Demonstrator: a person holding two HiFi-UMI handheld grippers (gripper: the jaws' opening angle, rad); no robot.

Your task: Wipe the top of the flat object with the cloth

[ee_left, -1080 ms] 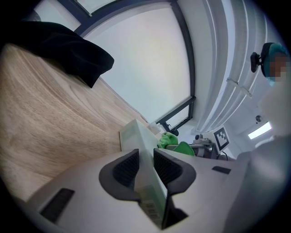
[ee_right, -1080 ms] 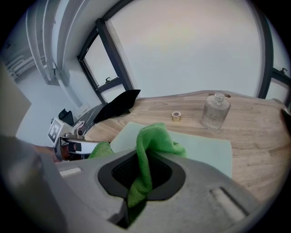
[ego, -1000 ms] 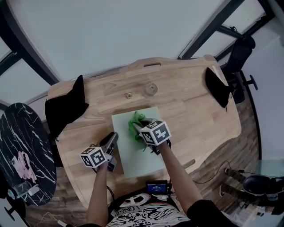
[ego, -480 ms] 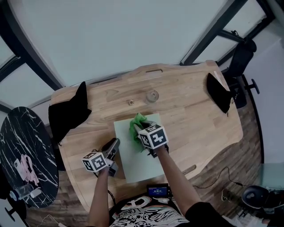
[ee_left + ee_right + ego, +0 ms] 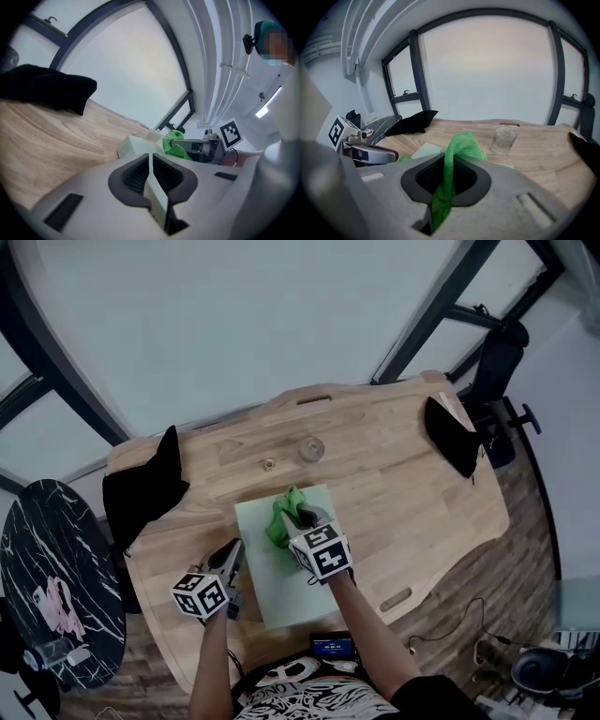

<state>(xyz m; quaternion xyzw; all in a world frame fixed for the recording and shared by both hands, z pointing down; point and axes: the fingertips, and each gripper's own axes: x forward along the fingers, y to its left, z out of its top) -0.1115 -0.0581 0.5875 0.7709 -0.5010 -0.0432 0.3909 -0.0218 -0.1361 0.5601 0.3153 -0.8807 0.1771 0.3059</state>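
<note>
A pale green flat board [image 5: 281,568] lies on the wooden table [image 5: 394,484]. My left gripper [image 5: 232,555] is at the board's left edge. Its jaws have just been closing, and in the left gripper view [image 5: 151,161] the pads press on the board's thin edge [image 5: 157,197]. My right gripper [image 5: 302,515] hovers over the board's far part, shut on a bright green cloth [image 5: 284,514]. The cloth [image 5: 461,147] runs between the pads and bunches beyond the fingertips of the right gripper [image 5: 447,176].
A small clear bottle [image 5: 312,448] and a little cap [image 5: 269,464] stand beyond the board. Black cloths lie at the table's left [image 5: 141,488] and right [image 5: 450,435] ends. A dark marbled round table [image 5: 47,577] stands to the left.
The right gripper has lifted a little with the cloth bunched in it. The left gripper has stayed at the board's left edge, and its jaws look narrower.
</note>
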